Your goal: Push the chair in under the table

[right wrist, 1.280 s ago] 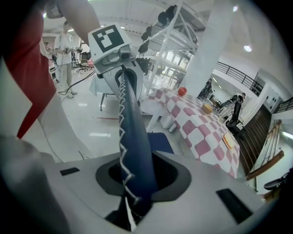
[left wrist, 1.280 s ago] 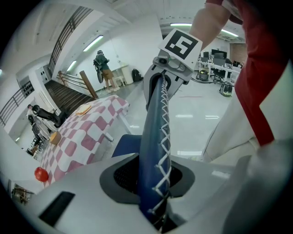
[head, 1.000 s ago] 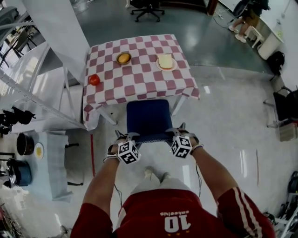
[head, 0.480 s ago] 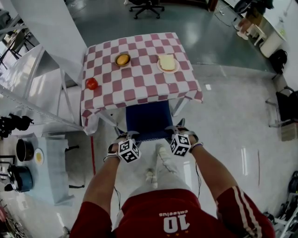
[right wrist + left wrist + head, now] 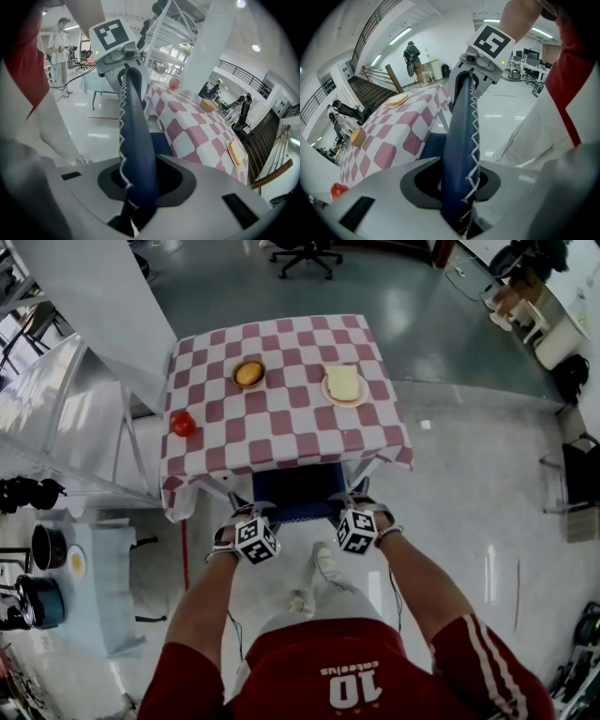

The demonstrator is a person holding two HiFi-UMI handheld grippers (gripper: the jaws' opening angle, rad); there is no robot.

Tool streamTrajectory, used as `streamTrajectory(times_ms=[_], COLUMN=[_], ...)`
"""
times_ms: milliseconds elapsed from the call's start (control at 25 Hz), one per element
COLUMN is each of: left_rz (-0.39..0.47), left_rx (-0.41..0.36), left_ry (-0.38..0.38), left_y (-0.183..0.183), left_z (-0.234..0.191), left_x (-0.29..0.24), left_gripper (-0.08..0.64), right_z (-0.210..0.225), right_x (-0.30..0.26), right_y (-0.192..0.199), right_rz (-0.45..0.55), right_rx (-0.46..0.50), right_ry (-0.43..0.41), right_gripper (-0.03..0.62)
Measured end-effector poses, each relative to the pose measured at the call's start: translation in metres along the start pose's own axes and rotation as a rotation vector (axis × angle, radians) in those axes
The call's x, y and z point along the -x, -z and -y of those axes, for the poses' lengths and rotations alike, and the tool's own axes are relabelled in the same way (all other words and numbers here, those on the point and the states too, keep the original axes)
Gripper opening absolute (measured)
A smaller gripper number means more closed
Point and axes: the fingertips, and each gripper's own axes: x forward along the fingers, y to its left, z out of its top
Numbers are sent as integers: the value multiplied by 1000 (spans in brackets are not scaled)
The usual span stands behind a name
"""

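Left tongs [image 5: 251, 517] and right tongs [image 5: 349, 510] each clamp the top edge of the blue chair [image 5: 298, 491], its seat partly under the bench [image 5: 281, 418] at 12 o'clock; likely trouble: an uneven shove skews it into a bench leg [image 5: 360, 469], or snags the hanging cloth [image 5: 281, 452].

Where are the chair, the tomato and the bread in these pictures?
chair [image 5: 292, 491], head view, on the blue seat.
tomato [image 5: 183, 424], head view, on its middle.
bread [image 5: 343, 382], head view, on the middle of the slice.
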Motion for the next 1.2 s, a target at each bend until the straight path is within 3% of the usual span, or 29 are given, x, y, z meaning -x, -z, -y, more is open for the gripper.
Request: streamTrajectory(times_ms=[520, 840, 1040, 1200], left_rz=[12, 9, -30, -18], left_rx=[-2, 4, 49, 34], left_ry=[-15, -10, -11, -15], left_y=[-10, -10, 1, -2], left_z=[-44, -54, -47, -59], left_x=[-12, -13, -31, -31], left_gripper=[100, 98, 106, 101], right_z=[47, 57, 48, 59], right_x=[-15, -18, -33, -36], right_y=[-4, -8, 2, -1], right_rz=[2, -3, -43, -32], right_rx=[32, 27, -6, 11], right_ry=[-2, 3, -3, -1], right_gripper=[95, 95, 98, 95])
